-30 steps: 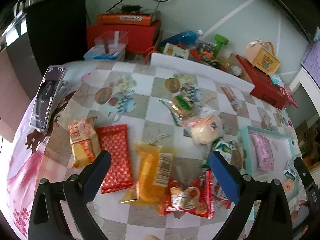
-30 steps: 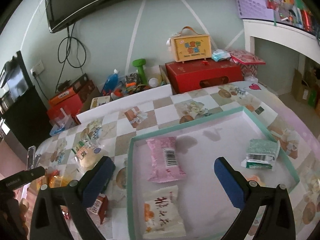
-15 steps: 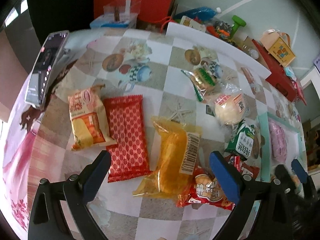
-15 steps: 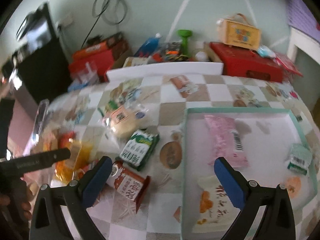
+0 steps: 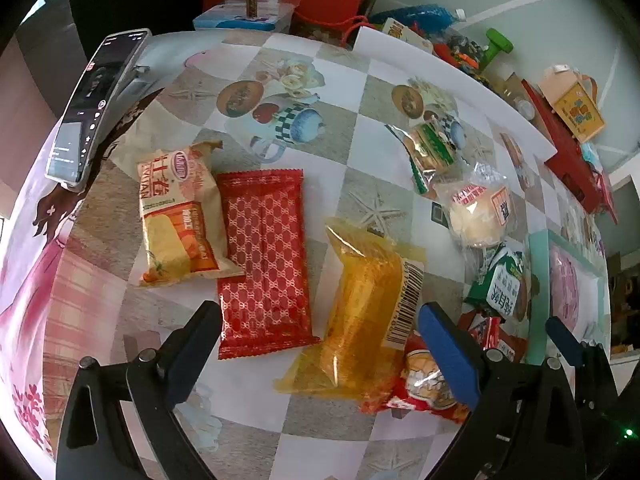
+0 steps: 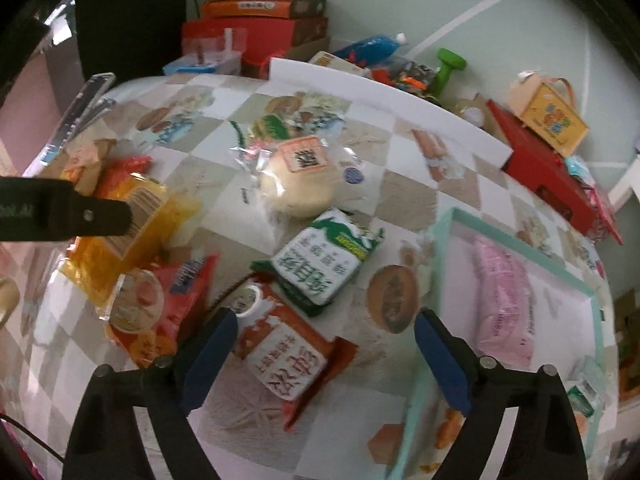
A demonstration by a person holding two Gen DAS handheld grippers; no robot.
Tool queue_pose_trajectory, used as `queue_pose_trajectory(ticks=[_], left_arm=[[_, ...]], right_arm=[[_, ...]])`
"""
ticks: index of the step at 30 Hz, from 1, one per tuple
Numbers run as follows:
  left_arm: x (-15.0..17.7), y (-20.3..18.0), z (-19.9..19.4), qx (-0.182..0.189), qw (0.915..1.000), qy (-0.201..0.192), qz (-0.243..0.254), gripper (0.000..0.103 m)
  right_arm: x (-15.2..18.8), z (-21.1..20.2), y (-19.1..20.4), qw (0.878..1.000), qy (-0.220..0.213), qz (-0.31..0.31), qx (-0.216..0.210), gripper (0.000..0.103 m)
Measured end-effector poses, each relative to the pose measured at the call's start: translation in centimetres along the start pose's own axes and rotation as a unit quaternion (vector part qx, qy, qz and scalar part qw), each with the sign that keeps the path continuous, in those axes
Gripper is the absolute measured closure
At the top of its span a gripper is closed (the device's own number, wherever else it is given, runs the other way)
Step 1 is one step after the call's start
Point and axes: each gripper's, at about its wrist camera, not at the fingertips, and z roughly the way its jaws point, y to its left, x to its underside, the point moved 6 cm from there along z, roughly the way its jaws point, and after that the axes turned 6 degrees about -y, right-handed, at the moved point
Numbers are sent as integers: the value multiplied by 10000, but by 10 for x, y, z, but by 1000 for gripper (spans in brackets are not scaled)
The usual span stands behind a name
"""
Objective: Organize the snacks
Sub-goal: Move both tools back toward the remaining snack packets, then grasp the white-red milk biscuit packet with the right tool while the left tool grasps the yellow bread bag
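One orange-white packet point(image 6: 286, 354) lies diagonal between open right tool point(image 6: 324, 356).

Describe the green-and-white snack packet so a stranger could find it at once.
Start at the teal-rimmed tray on the checkered tablecloth. Just outside its left edge lies the green-and-white packet, between a clear-wrapped round bun and an orange-and-white packet. It is the only green pillow pack with bold dark lettering.

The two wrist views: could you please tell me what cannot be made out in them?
- Right wrist view: the tray runs off the right and bottom edges; the right gripper covers its near corner.
- Left wrist view: the left gripper hides part of the red round-cake packet.
- Left wrist view: the phone screen's text is too small.
- Right wrist view: motion blur smears the far-left packets.
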Motion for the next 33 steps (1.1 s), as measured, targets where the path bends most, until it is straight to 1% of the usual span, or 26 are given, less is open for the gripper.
queue_pose_trajectory(ticks=[3,12,15,20,24,30,32,33], left_arm=[[2,-4,3,-18,10000,50,70,5],[6,-19,7,-103,9993,114,330,5],[7,-21,7,-133,9991,116,381,5],[8,-23,11,-202,9987,156,433,5],[9,-21,15,-260,9985,202,435,5],[8,-22,20,-251,9987,205,403,5],[8,-23,22,-238,9988,210,385,5],[8,-22,21,-235,9988,217,376,5]], right_arm=[[1,1,3,9999,0,-25,-112,11],[9,9,7,9982,189,195,-531,11],[11,12,10,9978,239,206,-582,11],[12,15,9,9978,230,270,-566,11],[16,23,9,9971,378,334,-577,11],[17,26,6,9971,387,429,-501,11],[17,27,3,9969,377,514,-460,13],[17,26,1,9966,370,568,-460,16]])
